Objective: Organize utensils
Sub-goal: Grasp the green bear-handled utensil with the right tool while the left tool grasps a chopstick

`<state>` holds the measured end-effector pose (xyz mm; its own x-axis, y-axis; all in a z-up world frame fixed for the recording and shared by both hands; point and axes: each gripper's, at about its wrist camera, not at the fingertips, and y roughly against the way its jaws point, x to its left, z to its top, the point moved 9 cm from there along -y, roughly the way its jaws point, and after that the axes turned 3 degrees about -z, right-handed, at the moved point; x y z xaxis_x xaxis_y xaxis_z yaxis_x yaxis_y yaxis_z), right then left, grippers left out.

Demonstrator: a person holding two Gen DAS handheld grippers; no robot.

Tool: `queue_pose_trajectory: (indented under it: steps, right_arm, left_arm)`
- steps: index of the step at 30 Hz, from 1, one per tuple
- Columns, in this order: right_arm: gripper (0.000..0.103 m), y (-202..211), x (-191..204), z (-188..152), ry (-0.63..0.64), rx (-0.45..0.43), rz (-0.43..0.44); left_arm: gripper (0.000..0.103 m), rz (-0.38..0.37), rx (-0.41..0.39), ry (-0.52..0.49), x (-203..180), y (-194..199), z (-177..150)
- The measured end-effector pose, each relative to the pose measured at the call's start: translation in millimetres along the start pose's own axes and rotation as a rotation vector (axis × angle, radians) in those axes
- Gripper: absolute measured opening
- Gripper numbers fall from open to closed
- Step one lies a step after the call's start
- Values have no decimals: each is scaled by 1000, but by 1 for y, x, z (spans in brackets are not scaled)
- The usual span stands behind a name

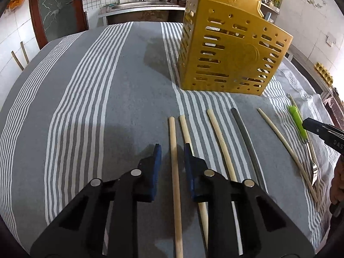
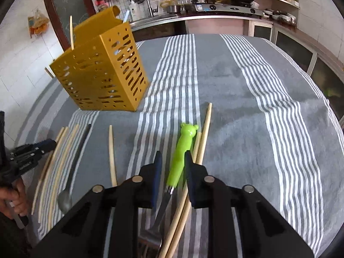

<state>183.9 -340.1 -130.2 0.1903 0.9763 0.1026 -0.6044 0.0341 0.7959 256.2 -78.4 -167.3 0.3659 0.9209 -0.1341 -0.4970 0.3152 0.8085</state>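
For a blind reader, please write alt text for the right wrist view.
The right gripper straddles a green bear-topped plastic fork, jaws not touching it, beside wooden chopsticks on a grey striped tablecloth; a yellow perforated utensil holder stands behind.

A: Which surfaces look matt?
B: Woven striped tablecloth; pale wooden chopsticks.

A: And glossy?
B: At 1 o'clock, the perforated yellow plastic holder; the fork has a smooth green plastic handle and metal tines.
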Motion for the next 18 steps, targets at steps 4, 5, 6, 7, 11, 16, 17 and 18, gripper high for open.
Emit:
queue_pose_trajectory:
  steps: [4,5,6,7,11,16,17,18]
  right_arm:
    - [21,-13,0,5,12,34,-21]
    - [21,-16,1,6,23,42,-27]
    - [21,-22,1,8,37,60,-38]
    - [21,-26,0,10,38,70,-48]
    - [21,-36,-1,19,60,93,-81]
    - [22,-44,1,26,62,109,-101]
    - [22,-45,1,27,60,111,-103]
    - [22,-46,1,29,54,113,-103]
  left_arm:
    - [17,14,29,-3,3,-11,4]
    - [17,20,35,-8,3,-14,6]
    - [17,23,39,-10,3,-15,7]
    - [17,28,45,-14,2,-17,9]
    - [17,42,61,-19,2,-22,16]
    - [15,61,67,-19,0,-28,22]
    - [13,65,67,-17,0,-29,23]
    - [11,67,67,-16,2,-31,25]
